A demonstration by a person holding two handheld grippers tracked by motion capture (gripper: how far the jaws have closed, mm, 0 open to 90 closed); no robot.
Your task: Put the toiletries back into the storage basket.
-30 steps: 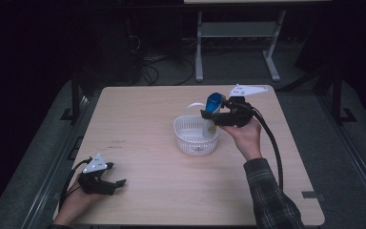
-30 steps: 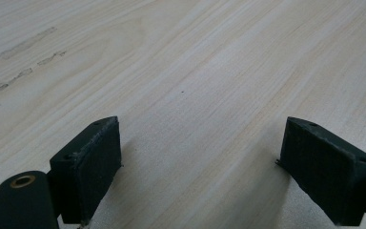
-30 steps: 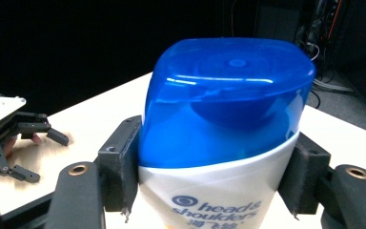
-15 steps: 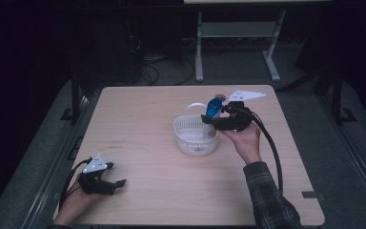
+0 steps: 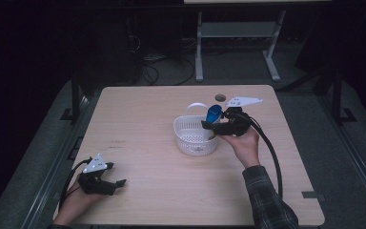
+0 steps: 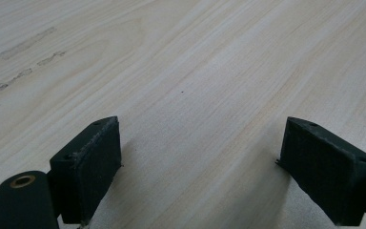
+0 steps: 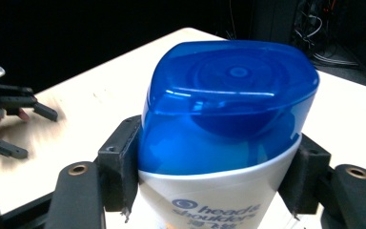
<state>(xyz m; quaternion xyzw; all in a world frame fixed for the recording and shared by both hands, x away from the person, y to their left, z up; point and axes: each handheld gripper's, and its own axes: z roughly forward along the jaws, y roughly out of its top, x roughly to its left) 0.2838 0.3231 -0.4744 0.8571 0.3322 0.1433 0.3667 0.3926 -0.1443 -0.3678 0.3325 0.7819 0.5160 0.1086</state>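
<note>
My right gripper (image 5: 208,125) is shut on a white shampoo bottle with a blue cap (image 5: 213,114) and holds it just over the right rim of a white perforated basket (image 5: 182,132) at the table's middle. In the right gripper view the black pads (image 7: 119,162) of my right gripper (image 7: 214,179) squeeze the bottle (image 7: 228,109) just below its cap. My left gripper (image 5: 116,179) rests open at the near left of the table. Its jaws stand wide apart over bare wood in the left gripper view (image 6: 195,167).
The light wooden table (image 5: 147,124) has a small round hole (image 5: 220,98) behind the basket. A metal stand (image 5: 200,52) and cables sit on the dark floor beyond the far edge. The left gripper (image 7: 9,119) shows far off in the right gripper view.
My right gripper has brought the bottle down toward the basket's rim. The left gripper has stayed where it was.
</note>
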